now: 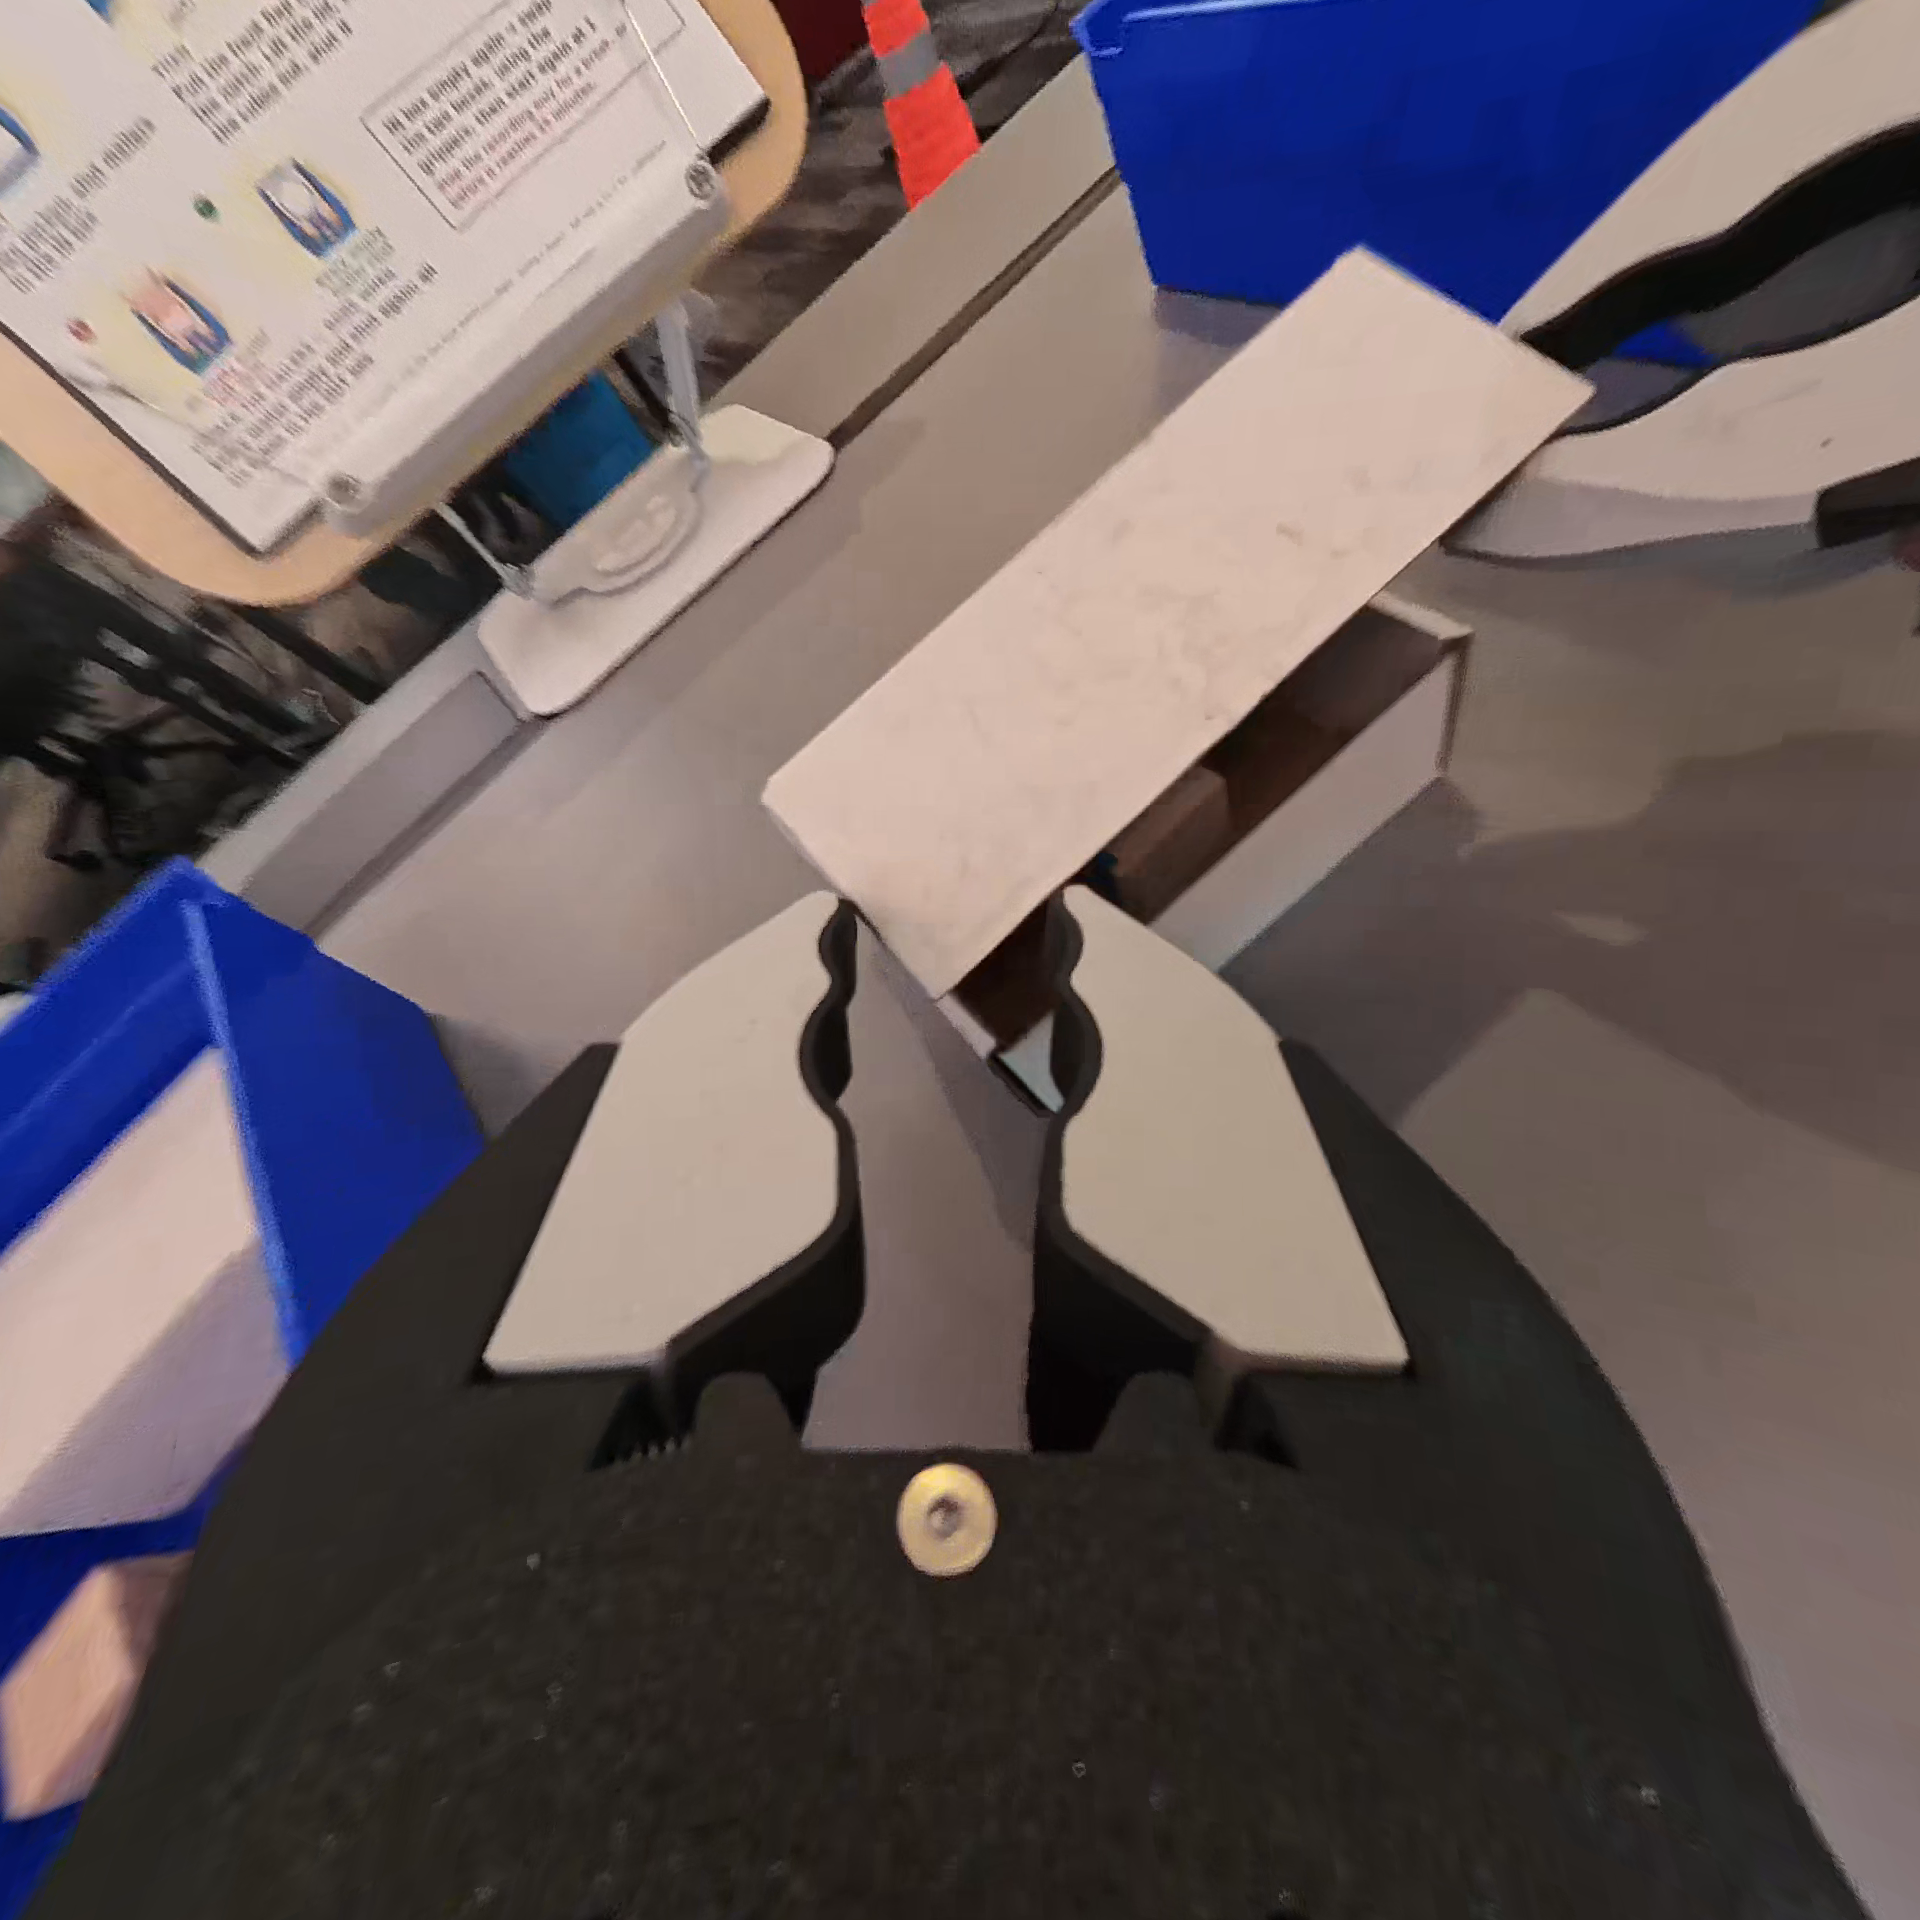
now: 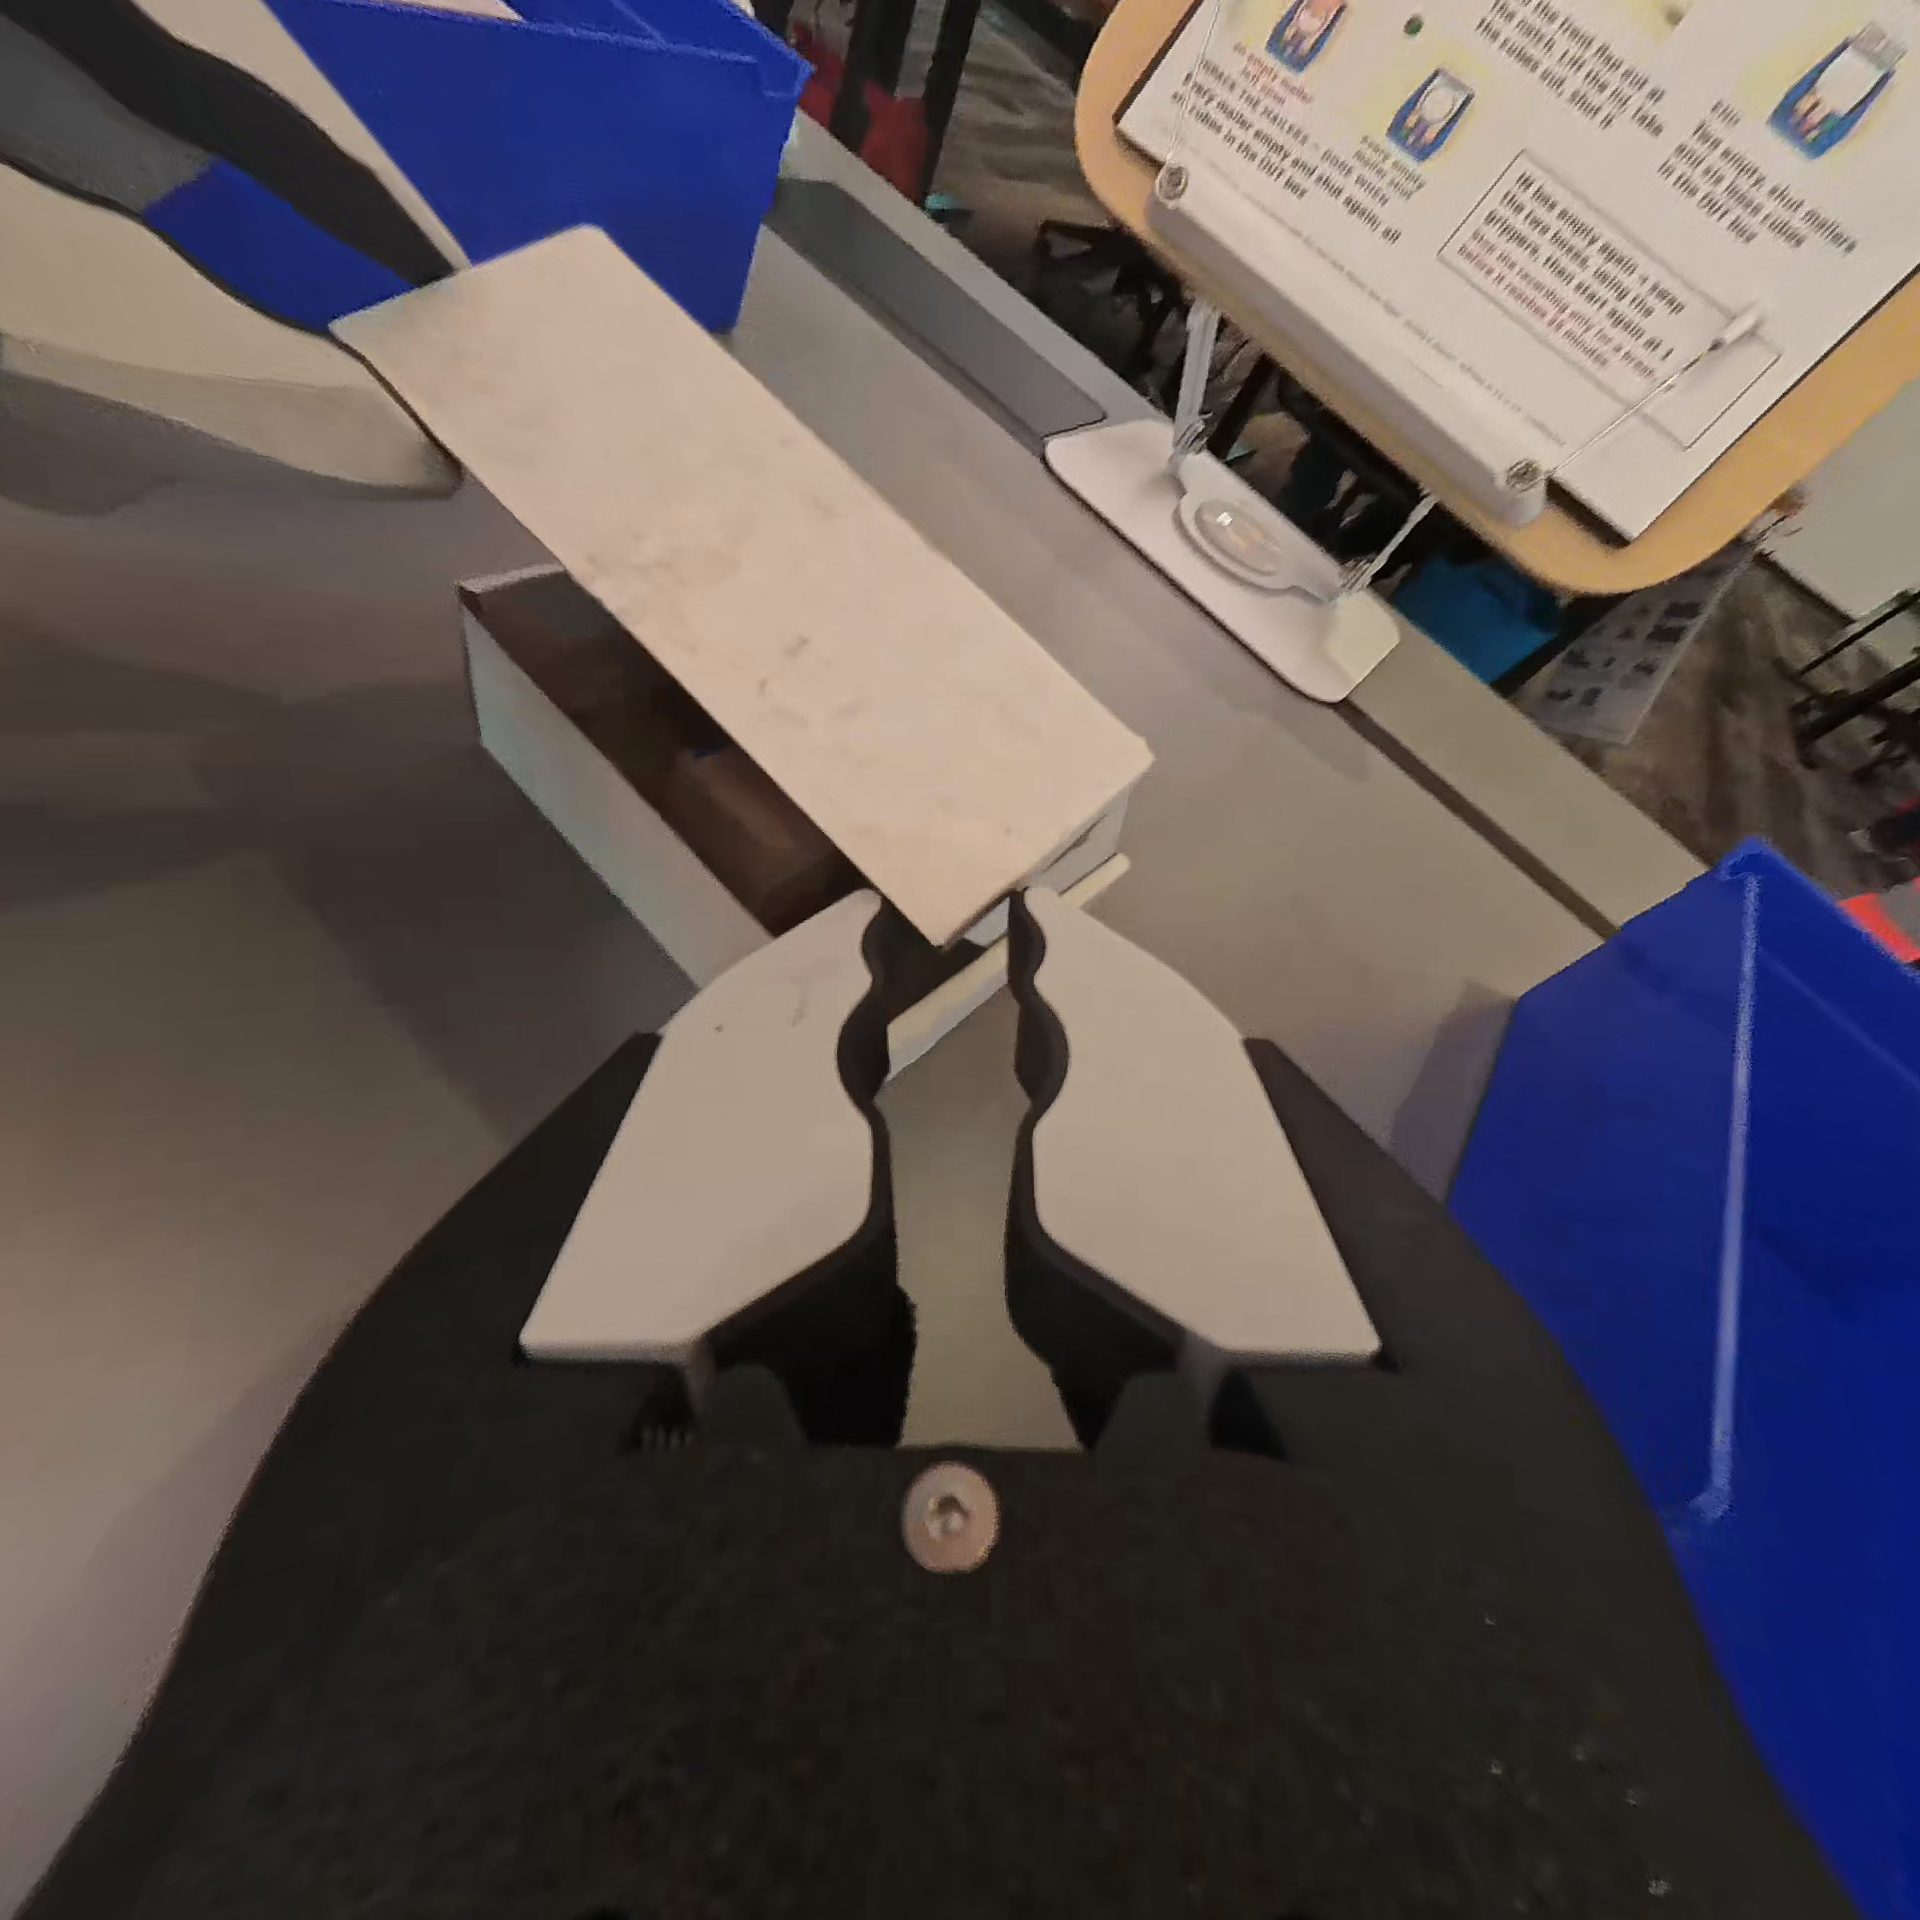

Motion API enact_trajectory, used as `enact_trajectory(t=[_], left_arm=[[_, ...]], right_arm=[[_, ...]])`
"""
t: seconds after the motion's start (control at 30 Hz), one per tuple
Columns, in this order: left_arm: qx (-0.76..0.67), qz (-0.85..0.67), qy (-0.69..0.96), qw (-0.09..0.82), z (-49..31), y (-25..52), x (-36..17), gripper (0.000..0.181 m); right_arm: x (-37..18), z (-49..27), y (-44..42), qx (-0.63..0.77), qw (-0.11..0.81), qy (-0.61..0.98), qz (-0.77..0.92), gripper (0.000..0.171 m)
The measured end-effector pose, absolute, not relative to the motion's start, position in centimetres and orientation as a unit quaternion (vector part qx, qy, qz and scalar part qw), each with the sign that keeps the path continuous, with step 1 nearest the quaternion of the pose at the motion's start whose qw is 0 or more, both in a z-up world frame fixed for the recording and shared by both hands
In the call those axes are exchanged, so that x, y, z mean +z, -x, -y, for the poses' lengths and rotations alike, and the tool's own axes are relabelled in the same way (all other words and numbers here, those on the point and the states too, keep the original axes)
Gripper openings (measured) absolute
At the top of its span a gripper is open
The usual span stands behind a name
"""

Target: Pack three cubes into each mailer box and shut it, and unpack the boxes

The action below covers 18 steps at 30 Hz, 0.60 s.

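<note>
Raised lid edge between tools

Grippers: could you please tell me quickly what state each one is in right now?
Left gripper: open, straddling a corner of the mailer box lid.
Right gripper: open, at the lid's opposite corner.

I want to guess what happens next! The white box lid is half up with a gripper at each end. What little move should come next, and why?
Probably swing the lid of the mailer box further up and back, both ends together. It hangs tilted, half-open, over the brown inside. The left gripper and right gripper each have open fingers around a lid corner. Whether cubes are inside is too dark to tell; closing is also possible.
</note>
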<state>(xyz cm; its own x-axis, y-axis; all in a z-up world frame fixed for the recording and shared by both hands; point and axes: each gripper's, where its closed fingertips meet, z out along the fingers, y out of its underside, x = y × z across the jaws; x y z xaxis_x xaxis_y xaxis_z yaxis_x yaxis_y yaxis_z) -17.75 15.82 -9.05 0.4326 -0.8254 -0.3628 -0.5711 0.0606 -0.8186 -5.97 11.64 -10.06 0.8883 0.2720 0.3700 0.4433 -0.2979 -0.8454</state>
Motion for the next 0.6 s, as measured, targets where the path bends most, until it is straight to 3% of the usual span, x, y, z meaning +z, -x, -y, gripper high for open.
enact_trajectory(t=[0.03,0.17,0.33,0.5,0.6], left_arm=[[-0.145,-0.513,0.683,0.499,-15.2,17.9,-9.1,0.034],[-0.203,-0.512,0.691,0.469,-12.5,18.6,-9.4,0.028],[-0.150,-0.546,0.670,0.480,-11.7,19.6,-12.2,0.025],[-0.080,-0.568,0.661,0.484,-12.6,19.5,-14.4,0.046],[-0.073,-0.559,0.643,0.518,-12.1,19.2,-13.0,0.015]], right_arm=[[-10.1,-11.2,5.9,-0.070,0.543,0.807,0.222,0.011],[-10.9,-9.6,6.0,-0.007,0.508,0.836,0.207,0.008],[-12.4,-8.8,6.3,0.068,0.483,0.855,0.176,0.007],[-12.4,-9.0,5.9,0.053,0.482,0.856,0.181,0.006],[-12.4,-9.0,5.8,0.037,0.478,0.857,0.187,0.005]])
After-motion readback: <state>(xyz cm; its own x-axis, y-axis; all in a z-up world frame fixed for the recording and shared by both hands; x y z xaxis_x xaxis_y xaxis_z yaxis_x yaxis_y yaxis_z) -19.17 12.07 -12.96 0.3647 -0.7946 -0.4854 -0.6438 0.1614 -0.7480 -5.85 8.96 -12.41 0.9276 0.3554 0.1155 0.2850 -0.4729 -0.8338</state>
